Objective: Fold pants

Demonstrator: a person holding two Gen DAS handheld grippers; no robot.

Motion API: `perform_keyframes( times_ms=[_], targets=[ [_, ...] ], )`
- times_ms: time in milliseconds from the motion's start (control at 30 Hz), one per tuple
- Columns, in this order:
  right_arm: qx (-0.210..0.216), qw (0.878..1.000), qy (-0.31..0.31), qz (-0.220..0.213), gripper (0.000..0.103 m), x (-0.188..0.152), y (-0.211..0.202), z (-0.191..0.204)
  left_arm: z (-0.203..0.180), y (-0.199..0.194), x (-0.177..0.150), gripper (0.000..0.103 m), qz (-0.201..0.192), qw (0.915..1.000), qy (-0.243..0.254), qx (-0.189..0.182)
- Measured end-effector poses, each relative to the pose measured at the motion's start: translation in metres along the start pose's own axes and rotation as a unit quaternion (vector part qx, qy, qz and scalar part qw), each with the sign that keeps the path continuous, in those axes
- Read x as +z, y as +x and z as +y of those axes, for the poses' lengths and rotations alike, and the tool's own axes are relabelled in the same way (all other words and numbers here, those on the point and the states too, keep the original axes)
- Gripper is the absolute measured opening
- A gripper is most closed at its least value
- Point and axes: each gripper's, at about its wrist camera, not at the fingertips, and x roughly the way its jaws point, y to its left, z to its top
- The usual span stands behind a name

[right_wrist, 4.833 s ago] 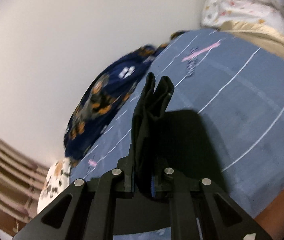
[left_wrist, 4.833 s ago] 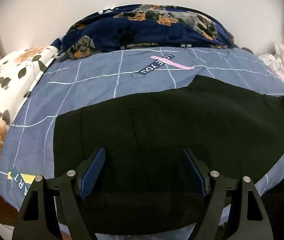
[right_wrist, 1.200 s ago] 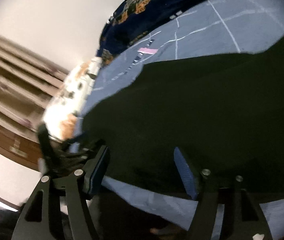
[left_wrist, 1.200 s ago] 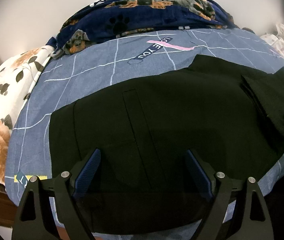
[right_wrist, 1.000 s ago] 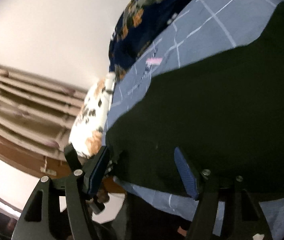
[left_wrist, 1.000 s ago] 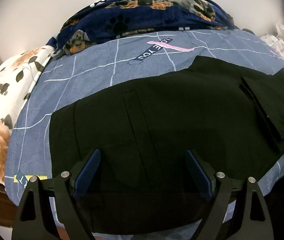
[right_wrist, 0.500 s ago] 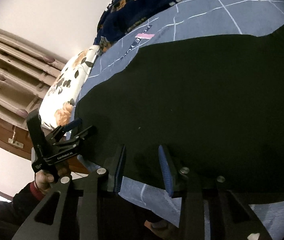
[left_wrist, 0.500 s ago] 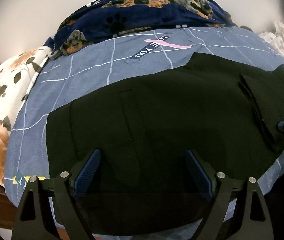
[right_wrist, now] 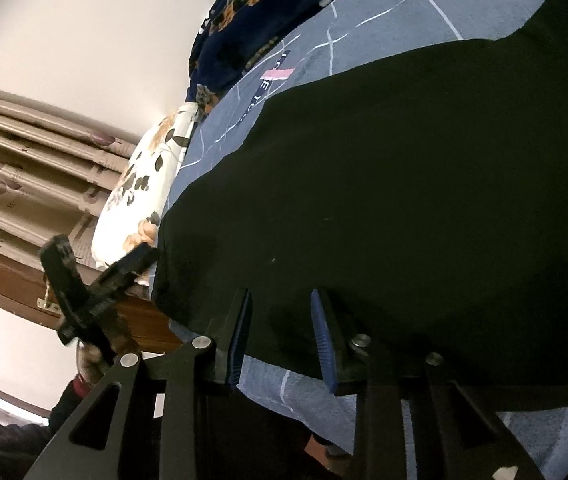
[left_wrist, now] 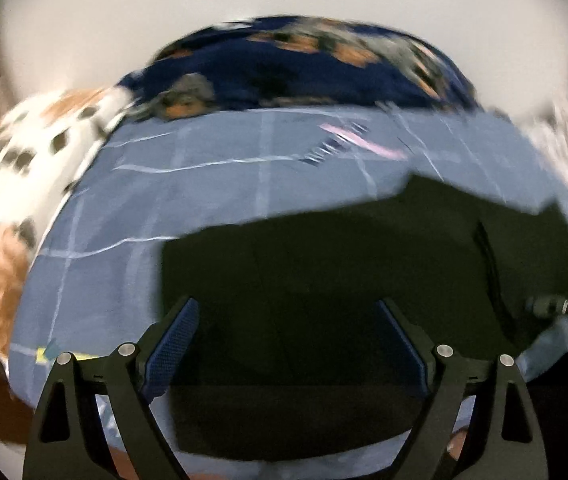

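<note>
Black pants (left_wrist: pixel 343 264) lie flat across a blue grid-pattern bedsheet (left_wrist: pixel 212 184), with one end folded over at the right (left_wrist: pixel 531 248). My left gripper (left_wrist: pixel 287 344) is open and empty, low over the pants' near edge. The left wrist view is blurred. My right gripper (right_wrist: pixel 282 330) is partly open and empty, its fingers over the near edge of the pants (right_wrist: pixel 403 184). The left gripper (right_wrist: pixel 96 280) shows at the left in the right wrist view, by the pants' far end. The right gripper shows at the right edge of the left wrist view (left_wrist: pixel 555 304).
A navy dog-print blanket (left_wrist: pixel 303 72) is heaped at the back of the bed. A floral pillow (left_wrist: pixel 16 168) lies at the left. The wooden bed edge (right_wrist: pixel 12 280) and a curtain (right_wrist: pixel 24 160) are at the left of the right wrist view.
My left gripper has swung quickly, so the pants sit further right in its view. My right gripper has stayed partly closed over the pants' edge, narrower than a second ago.
</note>
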Motion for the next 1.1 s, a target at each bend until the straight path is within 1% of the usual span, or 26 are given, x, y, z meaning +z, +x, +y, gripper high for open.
perform_keyframes(
  times_ms=[33,100,200,267,333,400,433,467,567,633,733,800,900,933,1000,1100],
  targets=[
    [0.001,1.000,0.000,0.000,0.027,0.000,-0.001,0.000,0.018,-0.005,0.002,0.089,-0.001,0.9996,-0.028,-0.007],
    [0.004,1.000,0.003,-0.001,0.027,0.000,-0.001,-0.002,0.049,-0.012,0.001,0.089,-0.005,0.9978,-0.065,-0.014],
    [0.005,1.000,0.007,-0.004,0.026,0.001,0.001,-0.002,0.091,-0.023,-0.009,0.087,-0.003,0.9947,-0.102,-0.007],
    [0.006,1.000,0.010,-0.007,0.026,0.001,0.000,-0.003,0.102,-0.025,-0.018,0.087,0.002,0.9933,-0.115,-0.010],
    [0.007,1.000,0.011,-0.007,0.026,0.001,0.000,-0.003,0.106,-0.025,-0.027,0.087,0.012,0.9913,-0.130,-0.014],
    [0.013,1.000,0.022,-0.007,0.028,0.004,-0.003,-0.003,0.099,-0.030,-0.031,0.087,0.002,0.9909,-0.132,-0.027],
    [0.017,0.999,0.023,-0.014,0.030,0.005,-0.009,-0.004,0.090,-0.033,-0.030,0.087,-0.006,0.9916,-0.125,-0.033],
    [0.019,0.999,0.019,-0.029,0.032,0.008,-0.019,-0.003,0.083,-0.035,-0.028,0.087,-0.008,0.9923,-0.118,-0.036],
    [0.020,0.995,0.003,-0.099,0.032,0.027,-0.070,-0.002,0.047,-0.045,-0.017,0.088,-0.020,0.9953,-0.073,-0.061],
    [-0.001,0.989,0.010,-0.146,0.032,0.042,-0.109,-0.015,0.026,-0.051,-0.010,0.088,-0.029,0.9962,-0.045,-0.069],
    [-0.035,0.982,0.043,-0.182,0.032,0.059,-0.149,-0.052,-0.005,-0.053,-0.003,0.088,-0.034,0.9953,-0.014,-0.090],
    [-0.038,0.978,0.082,-0.185,0.032,0.067,-0.160,-0.084,-0.023,-0.048,-0.002,0.088,-0.030,0.9941,-0.002,-0.105],
    [-0.031,0.975,0.115,-0.188,0.031,0.071,-0.163,-0.108,-0.040,-0.038,-0.007,0.088,-0.017,0.9944,0.016,-0.103],
    [-0.026,0.975,0.113,-0.189,0.031,0.072,-0.164,-0.109,-0.046,-0.033,-0.010,0.088,-0.009,0.9949,0.025,-0.098],
    [-0.030,0.978,0.090,-0.188,0.031,0.074,-0.163,-0.100,-0.052,-0.028,-0.014,0.088,0.000,0.9952,0.038,-0.090],
    [-0.047,0.984,0.055,-0.164,0.031,0.084,-0.151,-0.086,-0.054,-0.022,-0.018,0.088,0.003,0.9956,0.043,-0.083]
  ],
)
